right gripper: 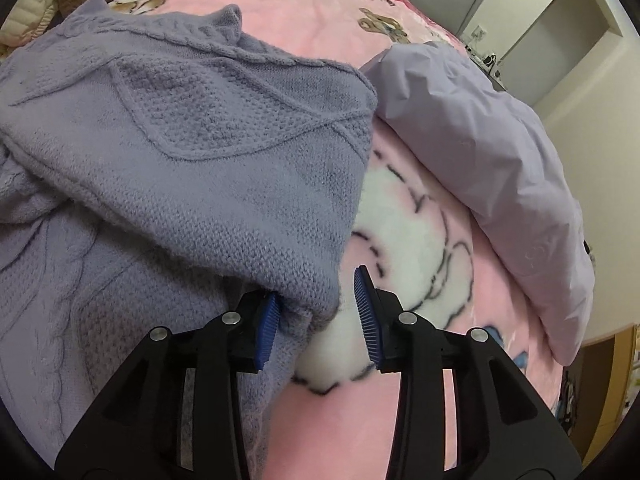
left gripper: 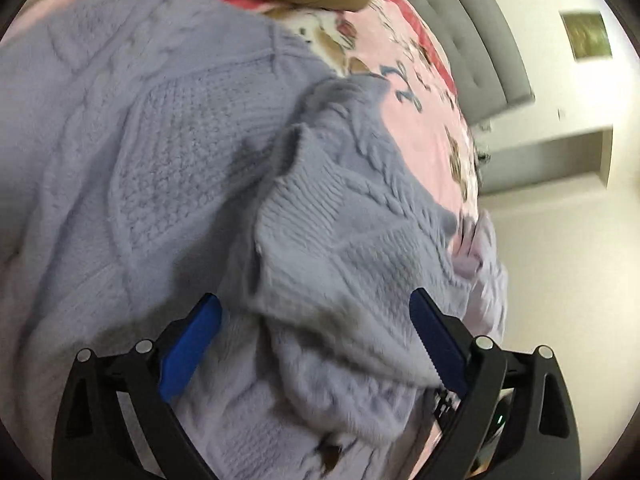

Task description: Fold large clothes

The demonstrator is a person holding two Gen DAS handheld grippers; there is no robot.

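Lavender knit sweater heaped on pink blanket, sleeve doubled over body mid-fold; left gripper jaws released astride sleeve, right gripper jaws released beside sweater's hem, likely regripping.

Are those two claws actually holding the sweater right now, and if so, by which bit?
Neither holds anything. Both claws, left and right, are open; the lavender sweater merely lies between their jaws, a folded sleeve at the left and an edge at the right.
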